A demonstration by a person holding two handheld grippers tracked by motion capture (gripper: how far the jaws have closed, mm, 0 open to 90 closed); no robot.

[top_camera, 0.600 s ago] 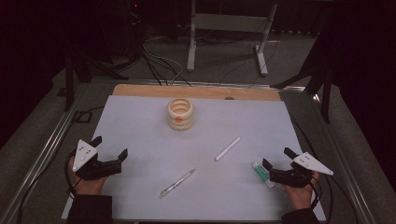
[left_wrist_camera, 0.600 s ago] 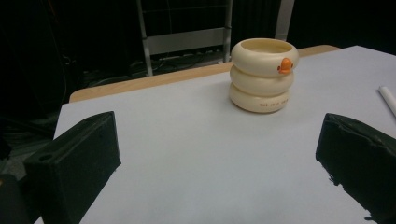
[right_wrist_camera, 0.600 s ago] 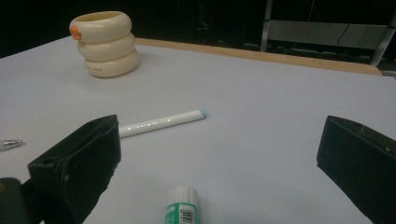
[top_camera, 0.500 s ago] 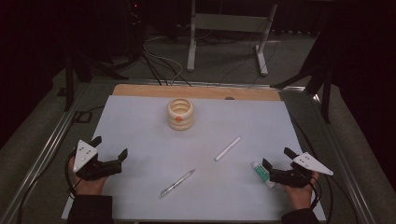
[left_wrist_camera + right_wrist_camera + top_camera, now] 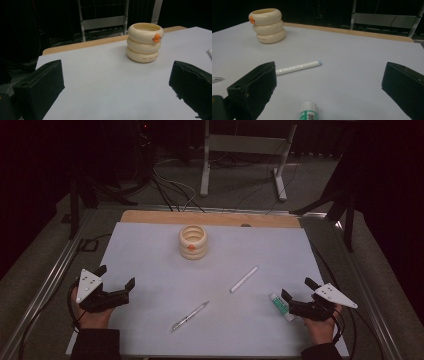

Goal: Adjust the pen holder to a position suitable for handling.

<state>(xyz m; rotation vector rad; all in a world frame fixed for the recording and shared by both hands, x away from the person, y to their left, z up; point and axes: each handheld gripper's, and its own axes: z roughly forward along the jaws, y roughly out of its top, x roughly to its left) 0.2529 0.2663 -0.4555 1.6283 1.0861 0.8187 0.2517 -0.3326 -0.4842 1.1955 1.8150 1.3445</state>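
The right gripper, jaws spread wide and empty, hovered at the near right with the glue stick lying just before it. A skewed close risked rolling that round tube away. The left gripper waited open; farther off lay the white marker and pen holder.

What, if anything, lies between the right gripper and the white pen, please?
In the right gripper view, the glue stick lies between the right gripper and the white pen.
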